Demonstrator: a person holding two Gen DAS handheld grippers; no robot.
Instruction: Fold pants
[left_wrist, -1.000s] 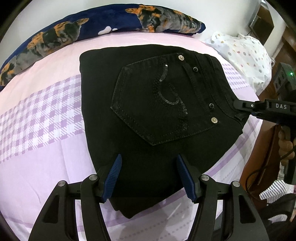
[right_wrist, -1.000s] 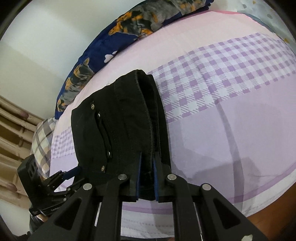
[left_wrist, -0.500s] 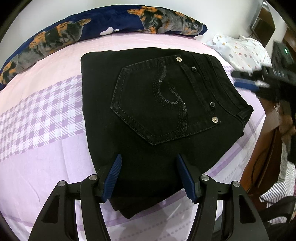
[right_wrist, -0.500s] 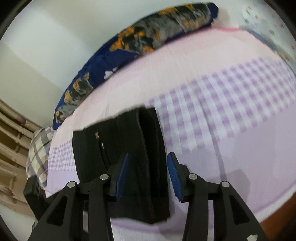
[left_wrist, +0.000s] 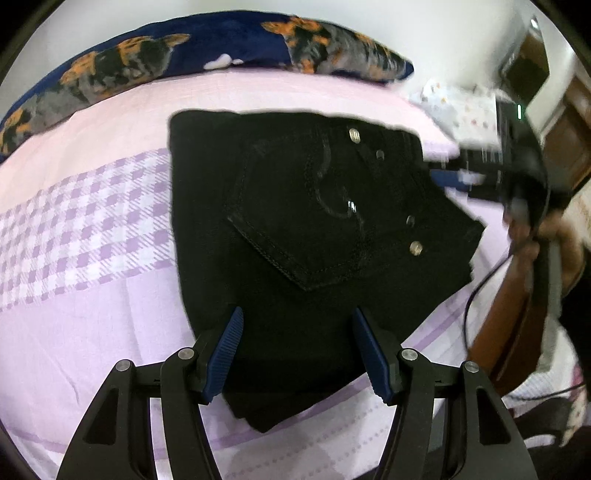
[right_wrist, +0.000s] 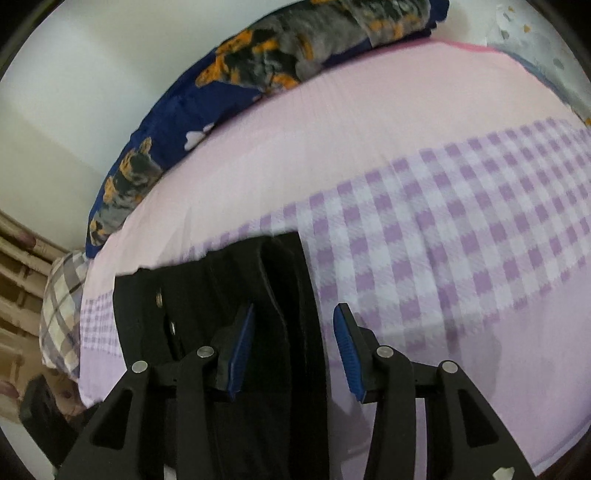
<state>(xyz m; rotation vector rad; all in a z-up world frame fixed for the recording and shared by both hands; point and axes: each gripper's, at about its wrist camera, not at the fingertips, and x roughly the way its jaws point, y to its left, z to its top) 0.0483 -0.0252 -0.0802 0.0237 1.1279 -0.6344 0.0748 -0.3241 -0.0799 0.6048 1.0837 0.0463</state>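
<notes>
- The black pants (left_wrist: 314, 236) lie on the bed sheet (left_wrist: 92, 295) as a compact, stacked rectangle, back pocket (left_wrist: 317, 221) facing up with its rivets showing; judging by that neat shape, the folding looks finished or nearly so
- The waistband end of the pants points toward the right side of the bed, the smooth folded side toward the checked band of the sheet, and the patterned pillow (left_wrist: 184, 55) sits beyond the far edge of the pants
- The left gripper (left_wrist: 299, 350) hovers above the near edge of the pants, its blue pads (left_wrist: 231, 347) spread wide and holding nothing; whether they touch the cloth I cannot tell
- That open stance probably means the fabric is free to settle flat instead of being dragged
- The right gripper (right_wrist: 295, 354) sits at the waistband end of the pants, its jaws also parted and empty, with the thick stacked edge (right_wrist: 284, 295) lying between and below the pads
- In the left wrist view the right gripper appears blurred just beside the waistband corner of the pants, apart from the cloth
- A dotted cloth (left_wrist: 465, 114) lies well beyond that same corner
</notes>
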